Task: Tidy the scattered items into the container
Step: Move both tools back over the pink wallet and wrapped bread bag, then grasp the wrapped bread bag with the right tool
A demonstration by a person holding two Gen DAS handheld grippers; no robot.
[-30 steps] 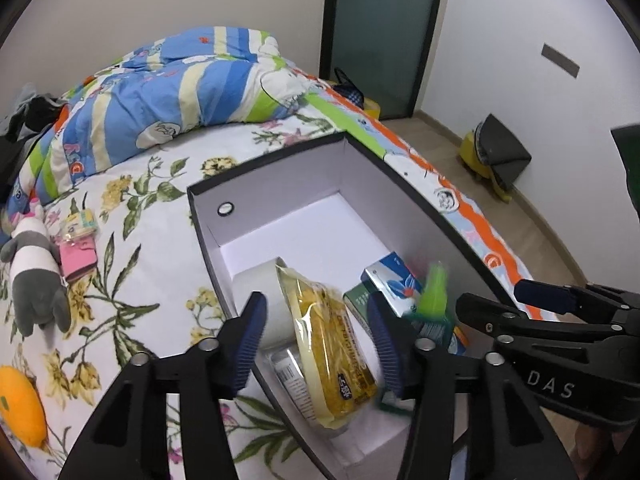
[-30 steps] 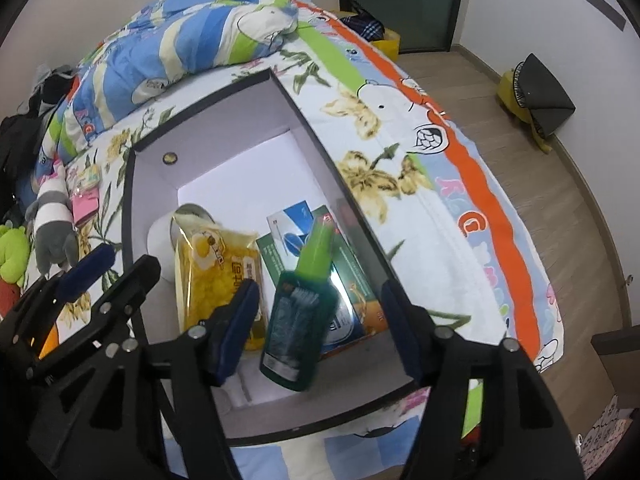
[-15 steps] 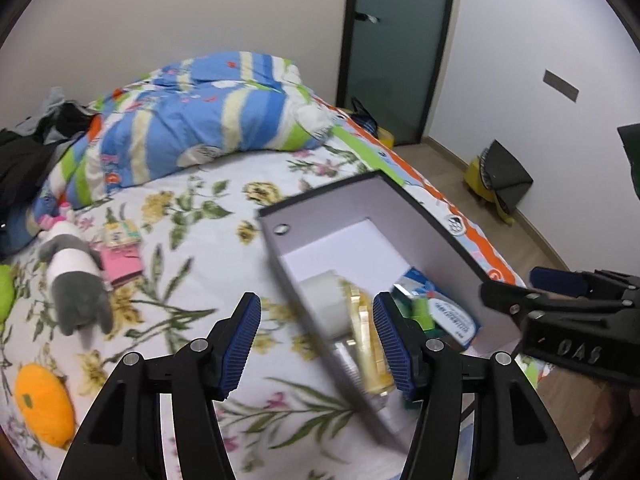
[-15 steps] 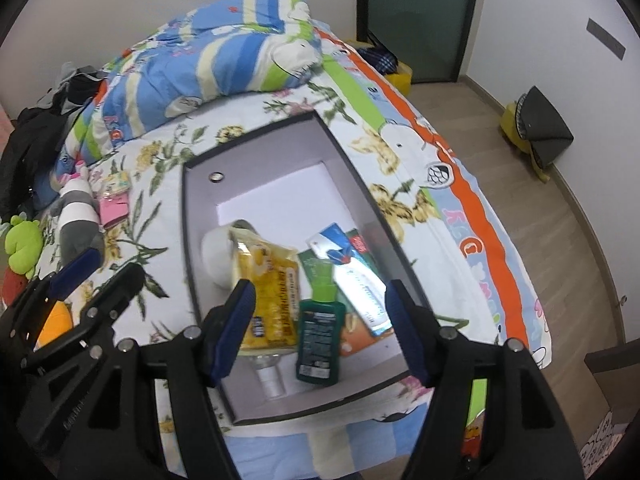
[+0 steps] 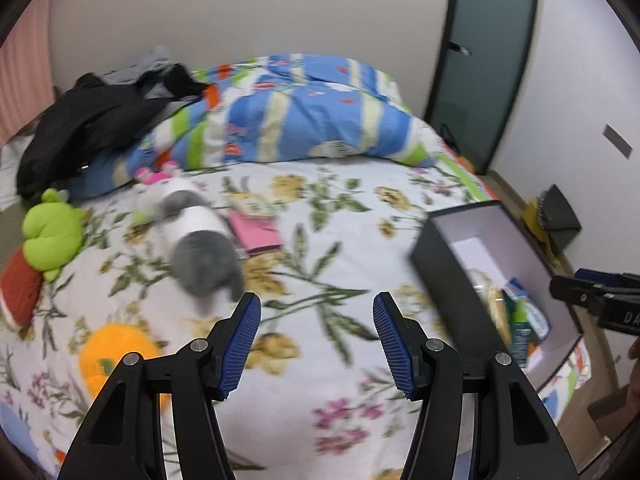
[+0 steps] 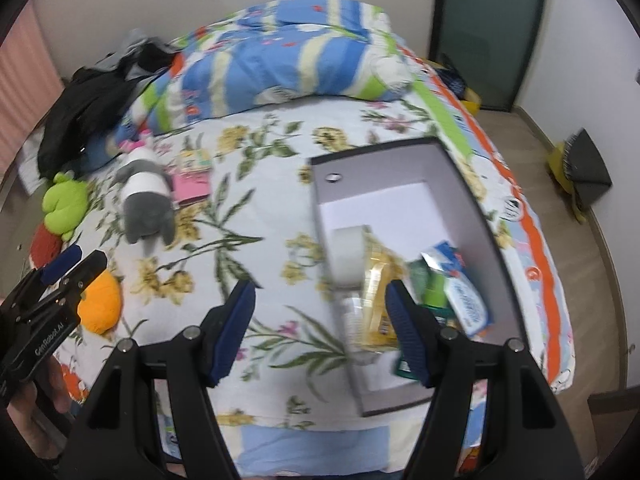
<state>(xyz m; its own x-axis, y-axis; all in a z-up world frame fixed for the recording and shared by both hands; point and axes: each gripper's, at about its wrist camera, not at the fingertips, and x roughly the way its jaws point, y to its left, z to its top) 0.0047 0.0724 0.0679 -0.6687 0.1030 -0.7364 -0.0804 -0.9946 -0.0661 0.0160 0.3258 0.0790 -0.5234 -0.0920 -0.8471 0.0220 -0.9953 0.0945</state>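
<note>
While both our grippers, left gripper (image 5: 316, 336) and right gripper (image 6: 320, 330), hang wide and empty above the bed (image 5: 344, 236), the grey plush toy (image 5: 202, 252) lies left of the box (image 6: 400, 184); soft and light, we judge, best pinched across its belly.

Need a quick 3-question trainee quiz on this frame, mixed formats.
1. True or false: the left claw holds a toy.
2. Which lies inside the box? A) tape roll B) grey plush C) orange plush
3. Fill in: the pink packet lies beside the ____ plush.

Key: 1 false, both it and the right claw are empty; 2 A; 3 grey.
</note>
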